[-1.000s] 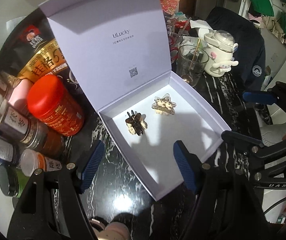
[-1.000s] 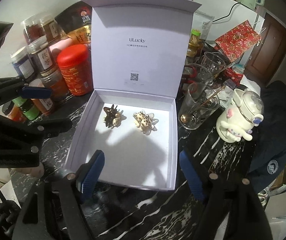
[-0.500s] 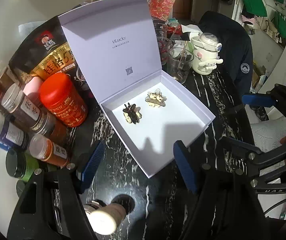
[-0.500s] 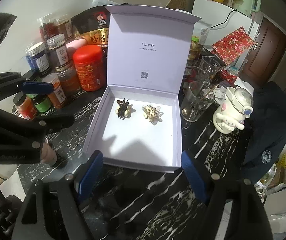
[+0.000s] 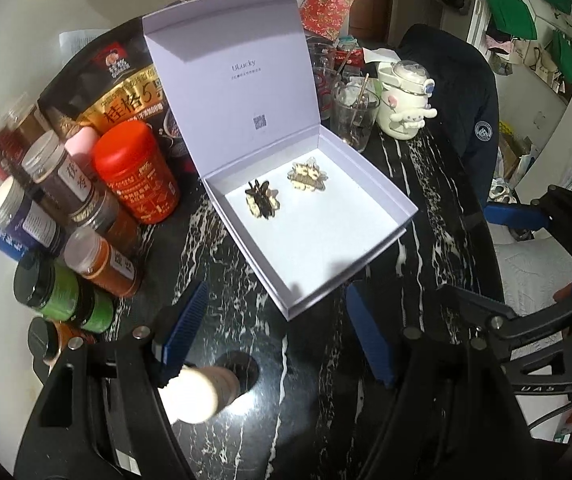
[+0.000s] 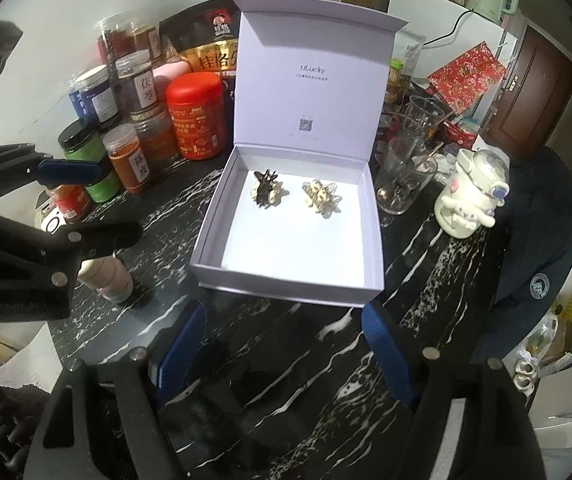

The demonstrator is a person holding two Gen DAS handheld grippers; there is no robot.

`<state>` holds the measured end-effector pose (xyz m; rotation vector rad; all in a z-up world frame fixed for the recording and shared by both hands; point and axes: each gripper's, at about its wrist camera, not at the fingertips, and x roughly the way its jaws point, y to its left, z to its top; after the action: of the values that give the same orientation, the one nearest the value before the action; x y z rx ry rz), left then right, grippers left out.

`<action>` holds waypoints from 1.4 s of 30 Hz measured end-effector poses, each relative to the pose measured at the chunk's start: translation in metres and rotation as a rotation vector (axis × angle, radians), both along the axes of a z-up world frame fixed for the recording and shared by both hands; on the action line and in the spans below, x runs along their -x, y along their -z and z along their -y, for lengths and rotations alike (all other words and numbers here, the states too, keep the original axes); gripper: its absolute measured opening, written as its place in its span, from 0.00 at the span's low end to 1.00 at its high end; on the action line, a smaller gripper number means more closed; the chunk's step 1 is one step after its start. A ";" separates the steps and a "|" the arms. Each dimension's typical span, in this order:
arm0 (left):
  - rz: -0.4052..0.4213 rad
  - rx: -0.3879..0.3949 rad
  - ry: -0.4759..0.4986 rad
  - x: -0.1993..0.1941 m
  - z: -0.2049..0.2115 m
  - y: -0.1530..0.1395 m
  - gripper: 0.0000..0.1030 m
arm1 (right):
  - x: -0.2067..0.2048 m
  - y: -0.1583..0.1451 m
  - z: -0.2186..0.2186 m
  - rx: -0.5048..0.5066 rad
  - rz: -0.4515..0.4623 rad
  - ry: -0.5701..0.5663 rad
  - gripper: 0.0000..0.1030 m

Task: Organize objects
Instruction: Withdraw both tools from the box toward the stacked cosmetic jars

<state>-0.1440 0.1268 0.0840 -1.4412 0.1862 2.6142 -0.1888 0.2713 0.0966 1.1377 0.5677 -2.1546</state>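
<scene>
A white gift box stands on the black marble table with its lid upright. Two hair claws lie at the back of its tray. One is a dark claw, the other a pale speckled claw. My left gripper hangs open and empty in front of the box's near left corner. Also open and empty, my right gripper sits just short of the box's front wall. A cream bottle stands below the left gripper's left finger.
Several spice jars and a red tin crowd the table left of the box, with an oat bag behind. Drinking glasses and a white cartoon mug stand to its right. A dark jacket drapes beyond.
Both grippers have drawn back from the box, which now looks smaller and farther off. The cream bottle has come into view under the left gripper. The claws have not moved.
</scene>
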 end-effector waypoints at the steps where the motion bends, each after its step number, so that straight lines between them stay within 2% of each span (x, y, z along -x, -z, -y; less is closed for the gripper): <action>1: 0.004 0.002 0.000 -0.003 0.001 0.002 0.69 | -0.002 0.001 0.001 -0.001 0.001 -0.002 0.79; 23: 0.071 -0.024 -0.084 -0.068 0.062 0.030 0.69 | -0.069 0.028 0.048 -0.019 0.088 -0.098 0.79; 42: 0.106 -0.048 -0.236 -0.110 0.133 0.048 0.69 | -0.102 0.043 0.112 -0.041 0.123 -0.252 0.79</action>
<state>-0.0337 -0.0060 0.0355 -1.6723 -0.0633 2.6896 -0.0871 0.1595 0.0534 1.1460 0.6640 -1.8539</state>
